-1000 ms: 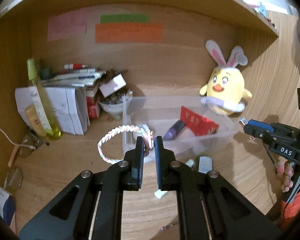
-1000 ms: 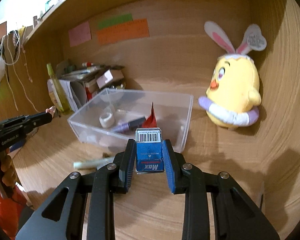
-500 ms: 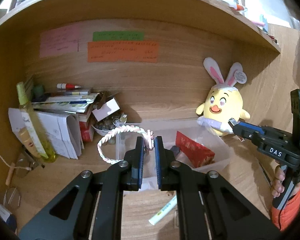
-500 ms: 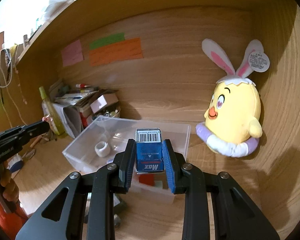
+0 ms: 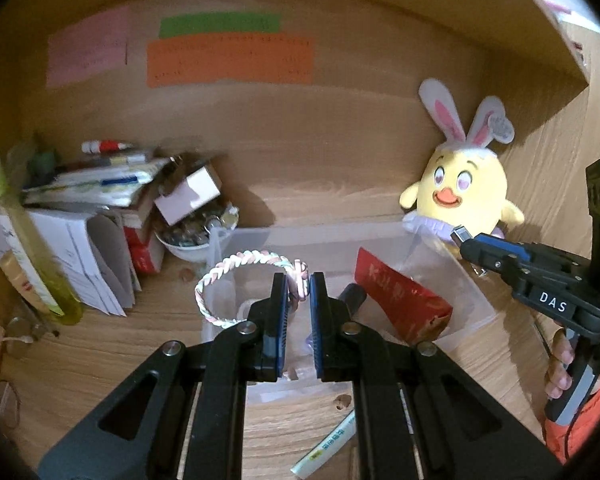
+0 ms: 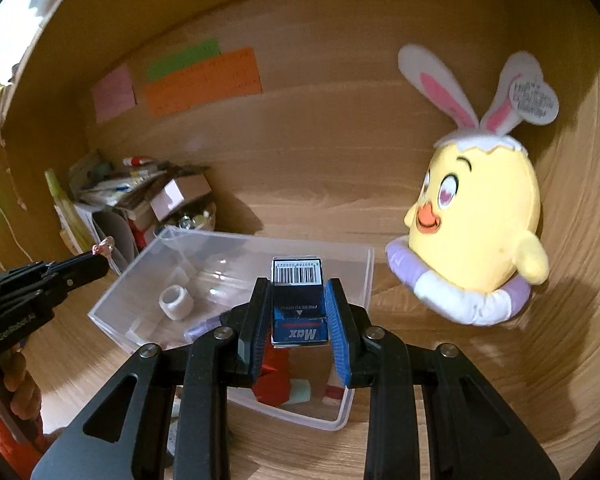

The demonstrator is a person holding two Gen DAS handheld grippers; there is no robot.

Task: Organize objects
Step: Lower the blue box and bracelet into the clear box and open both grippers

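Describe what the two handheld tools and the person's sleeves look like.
Both tools, the left tool and the right tool, have black angular frames with silver screws and blue ribbed pads. The right tool's side carries white "DAS" lettering; its grip looks partly grey. An orange sleeve shows at the wrist.

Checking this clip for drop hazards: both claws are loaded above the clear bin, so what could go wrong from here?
1. The left claw pinches the braided bracelet only at its clasp; the loop hangs free and could snag the bin wall.
2. The right claw holds the blue staple box over the red packet; dropped there, it may land tilted.
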